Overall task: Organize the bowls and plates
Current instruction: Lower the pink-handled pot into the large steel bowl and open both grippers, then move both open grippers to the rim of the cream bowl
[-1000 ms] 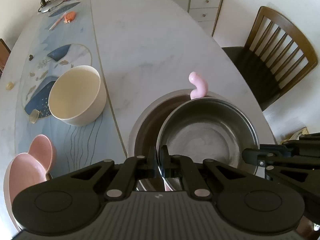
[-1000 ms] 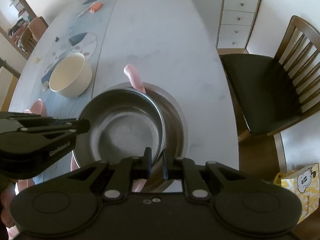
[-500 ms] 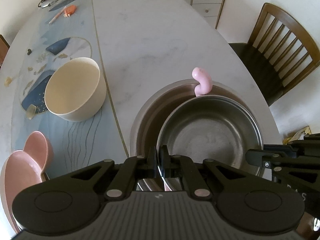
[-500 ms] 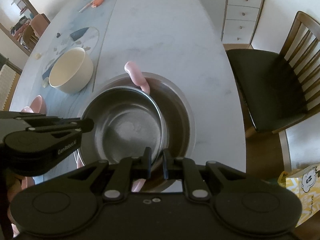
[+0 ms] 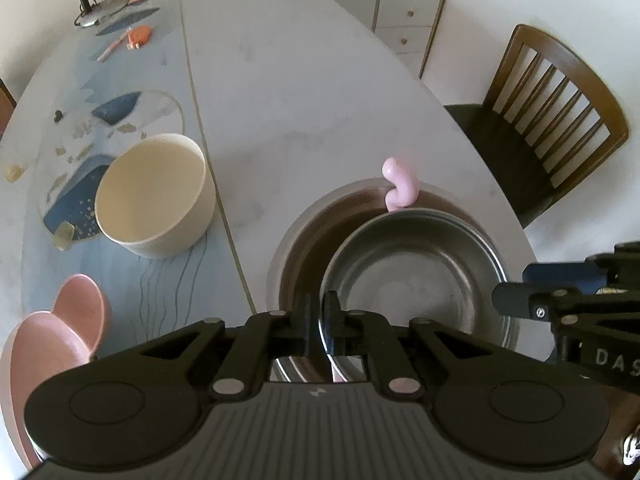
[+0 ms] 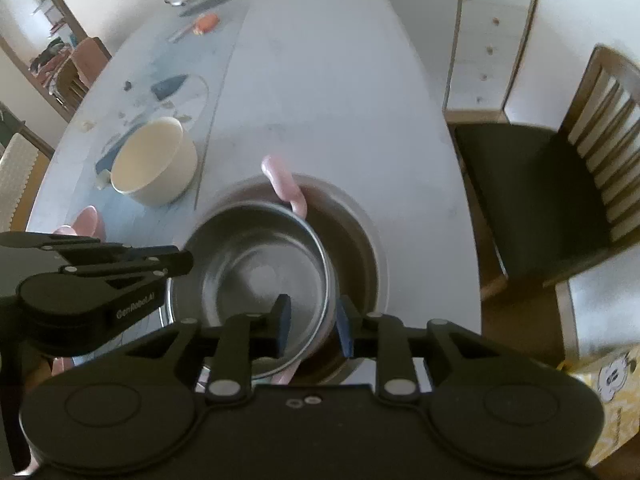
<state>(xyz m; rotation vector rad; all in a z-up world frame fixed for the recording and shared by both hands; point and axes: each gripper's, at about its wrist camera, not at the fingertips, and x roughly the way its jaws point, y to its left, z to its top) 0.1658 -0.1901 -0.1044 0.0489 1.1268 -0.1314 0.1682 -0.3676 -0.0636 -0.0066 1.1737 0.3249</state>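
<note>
A small steel bowl (image 5: 416, 276) sits inside a larger steel bowl (image 5: 304, 236) near the table's right edge. A pink curved piece (image 5: 398, 186) sticks up behind them. My left gripper (image 5: 318, 320) is shut on the small bowl's near-left rim. My right gripper (image 6: 310, 322) is open, its jaws standing either side of the small bowl's rim (image 6: 328, 280). A cream bowl (image 5: 154, 194) stands on the blue mat to the left. A pink heart-shaped dish (image 5: 52, 344) lies at the near left.
A wooden chair (image 5: 548, 132) stands at the table's right. A white drawer cabinet (image 5: 408, 12) is behind the table (image 5: 304, 92). A desk lamp (image 5: 92, 8), an orange item (image 5: 140, 34) and small bits lie at the far left. A yellow bag (image 6: 612, 396) sits on the floor.
My right gripper has opened and let go of the small steel bowl's rim. The left gripper stays shut on it. Both cameras have drawn back a little.
</note>
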